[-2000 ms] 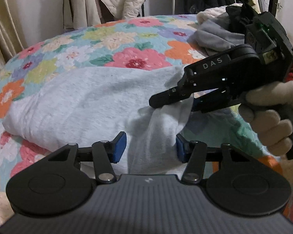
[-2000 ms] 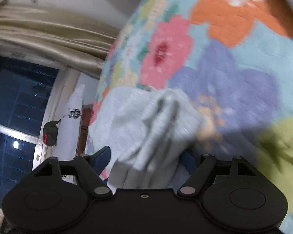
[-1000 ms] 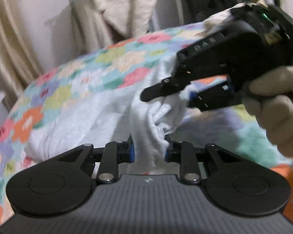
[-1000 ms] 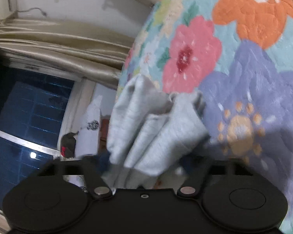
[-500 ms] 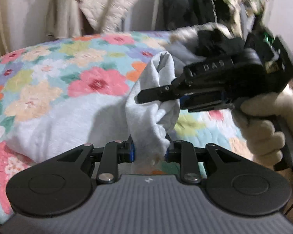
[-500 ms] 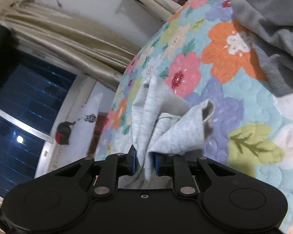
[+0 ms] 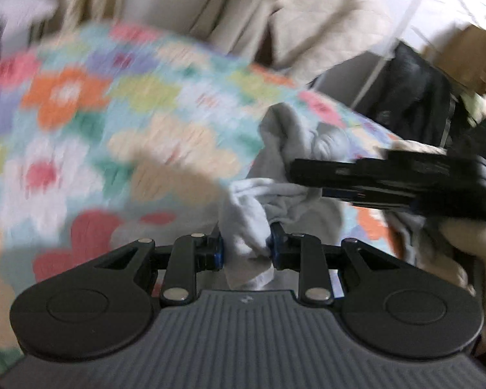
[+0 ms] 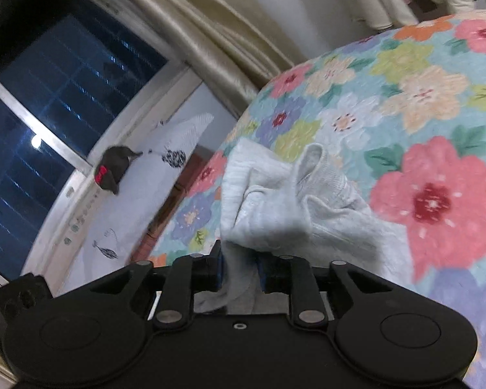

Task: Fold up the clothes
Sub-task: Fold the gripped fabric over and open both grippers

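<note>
Clearly, we kept the light grey knitted garment (image 7: 249, 220) pinched in both tools above the quilted bedcover with coloured flowers (image 8: 431, 103). Our left gripper (image 7: 245, 249) was closed on one bunched fold, and our right gripper (image 8: 239, 267) was closed on another. The cloth hung gathered between them, raised from the bedcover.

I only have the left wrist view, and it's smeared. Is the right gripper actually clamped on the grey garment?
Observer: Yes. The right wrist view shows the right gripper shut on a bunched fold of the light grey knit garment.
Operator: Which part is it holding?
Observer: A ribbed edge stands up just beyond the pads. I can't tell whether it's cuff or hem.
Operator: What's behind it?
Observer: A dark window with beige curtains, past the bed's edge.
</note>
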A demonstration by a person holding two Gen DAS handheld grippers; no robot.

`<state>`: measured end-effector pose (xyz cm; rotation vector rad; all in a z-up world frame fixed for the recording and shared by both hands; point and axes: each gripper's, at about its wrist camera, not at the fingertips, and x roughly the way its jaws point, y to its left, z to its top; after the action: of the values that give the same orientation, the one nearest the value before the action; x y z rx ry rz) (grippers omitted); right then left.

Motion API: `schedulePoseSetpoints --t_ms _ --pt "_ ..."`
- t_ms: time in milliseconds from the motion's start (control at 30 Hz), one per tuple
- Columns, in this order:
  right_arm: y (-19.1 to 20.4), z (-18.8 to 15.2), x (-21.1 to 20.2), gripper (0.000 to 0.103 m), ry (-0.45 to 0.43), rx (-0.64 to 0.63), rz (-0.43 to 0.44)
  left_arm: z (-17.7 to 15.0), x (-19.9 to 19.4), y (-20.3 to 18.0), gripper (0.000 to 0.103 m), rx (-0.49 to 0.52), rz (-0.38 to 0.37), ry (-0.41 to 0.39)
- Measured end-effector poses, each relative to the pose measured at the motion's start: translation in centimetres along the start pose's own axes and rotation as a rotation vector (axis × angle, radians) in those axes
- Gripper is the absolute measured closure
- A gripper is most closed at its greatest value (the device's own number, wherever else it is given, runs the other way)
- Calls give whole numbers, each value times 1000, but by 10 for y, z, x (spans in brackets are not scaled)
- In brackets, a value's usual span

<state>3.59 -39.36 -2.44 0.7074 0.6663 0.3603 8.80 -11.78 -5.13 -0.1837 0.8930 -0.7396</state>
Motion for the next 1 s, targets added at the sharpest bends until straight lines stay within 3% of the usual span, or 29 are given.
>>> schedulePoseSetpoints --t_ms 100,233,300,433,500,567,600,633,667,767,833,900,1000 --pt "-7 -8 11 71 22 -1 13 -4 15 14 78 -57 13 25" --pt "-18 -10 -7 70 -12 -26 13 1 13 9 77 -5 48 -22" --pt "-15 -7 -14 70 -28 -130 -41 1 13 6 75 22 74 -38" --pt "-3 -13 -5 70 -9 -402 -222 -1 9 16 68 -36 89 -48" --pt "-18 -17 4 81 10 -376 -282 -3 7 21 67 -69 94 -52" --pt "-45 -14 4 88 -13 -234 -288 -4 5 27 66 -103 100 -56" --pt "-59 -13 2 87 -32 -176 -307 -5 4 30 66 -120 103 -58" --pt "-69 -11 0 75 -39 -152 -345 -5 3 33 66 -136 106 -60" --pt "-77 -10 -1 75 -40 -140 -386 -6 2 36 67 -153 108 -62" --pt "-81 -7 -13 75 -53 -103 -388 -5 -15 36 66 -145 117 -97" --pt "-66 -4 -21 72 -89 -118 -367 -5 -26 28 56 -81 196 -136" --pt "-46 -1 -28 63 -128 -162 -350 -5 -24 25 51 -28 282 -127" --pt "-12 -3 -30 53 -156 -264 -307 -9 -12 34 51 -89 254 -83"
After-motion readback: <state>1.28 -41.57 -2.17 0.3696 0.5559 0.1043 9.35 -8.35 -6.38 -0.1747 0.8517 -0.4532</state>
